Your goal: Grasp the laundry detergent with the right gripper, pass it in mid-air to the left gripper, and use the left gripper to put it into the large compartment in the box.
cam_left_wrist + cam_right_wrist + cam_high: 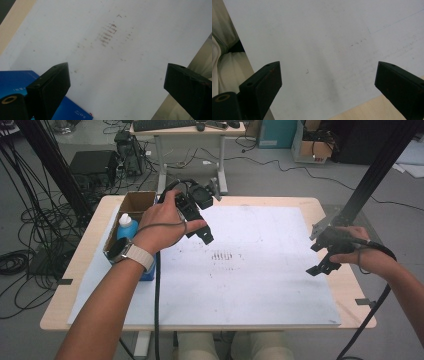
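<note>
A white board (260,270) covers most of the wooden table (90,227), with a patch of dark smudges (222,255) near its middle. My left gripper (202,232) hovers above the board's left part, beside the cardboard box (131,204); its jaws stand wide open with nothing between them. In the left gripper view the smudges (107,35) lie ahead of the left gripper (117,80) and a blue box (15,80) is at the lower left. My right gripper (325,260) hangs open over the board's right edge, and in the right gripper view the right gripper (328,80) frames bare white board (324,37).
The cardboard box at the table's left holds a white-capped blue bottle (127,227), with a blue box (147,272) by its near end. A black frame post (370,175) rises at the right. Cables trail from both grippers. A desk (187,130) and wires stand on the floor beyond.
</note>
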`<state>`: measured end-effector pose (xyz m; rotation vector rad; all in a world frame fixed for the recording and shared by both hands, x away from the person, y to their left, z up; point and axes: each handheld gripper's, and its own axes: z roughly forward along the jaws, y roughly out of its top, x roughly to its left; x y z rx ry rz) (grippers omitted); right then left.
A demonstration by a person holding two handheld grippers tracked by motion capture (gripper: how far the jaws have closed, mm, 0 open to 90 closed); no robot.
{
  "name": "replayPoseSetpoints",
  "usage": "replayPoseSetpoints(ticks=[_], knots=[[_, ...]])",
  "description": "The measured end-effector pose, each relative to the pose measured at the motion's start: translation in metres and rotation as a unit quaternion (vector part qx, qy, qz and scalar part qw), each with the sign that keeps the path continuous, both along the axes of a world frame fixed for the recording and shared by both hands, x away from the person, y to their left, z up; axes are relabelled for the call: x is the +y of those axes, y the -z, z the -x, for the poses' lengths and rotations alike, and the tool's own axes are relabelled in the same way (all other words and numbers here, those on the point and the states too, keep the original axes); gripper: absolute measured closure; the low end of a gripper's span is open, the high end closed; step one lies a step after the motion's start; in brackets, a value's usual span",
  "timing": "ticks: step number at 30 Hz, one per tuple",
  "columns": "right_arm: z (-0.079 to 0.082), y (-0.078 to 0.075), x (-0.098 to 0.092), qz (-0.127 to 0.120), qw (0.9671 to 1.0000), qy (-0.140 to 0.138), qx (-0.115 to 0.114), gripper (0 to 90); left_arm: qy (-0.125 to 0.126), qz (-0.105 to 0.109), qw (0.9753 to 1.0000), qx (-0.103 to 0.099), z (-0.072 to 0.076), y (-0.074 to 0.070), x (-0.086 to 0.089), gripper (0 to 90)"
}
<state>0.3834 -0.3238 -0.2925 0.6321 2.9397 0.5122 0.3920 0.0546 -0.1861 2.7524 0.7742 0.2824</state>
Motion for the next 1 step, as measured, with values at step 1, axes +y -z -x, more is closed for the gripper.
replayPoseSetpoints(ticks=[1], knots=[[0.0,0.0,0.0001,0.0,1.0,0.0,0.0,6.9,0.0,0.001,1.0,0.0,0.0001,0.0001,0.0003,7.1]])
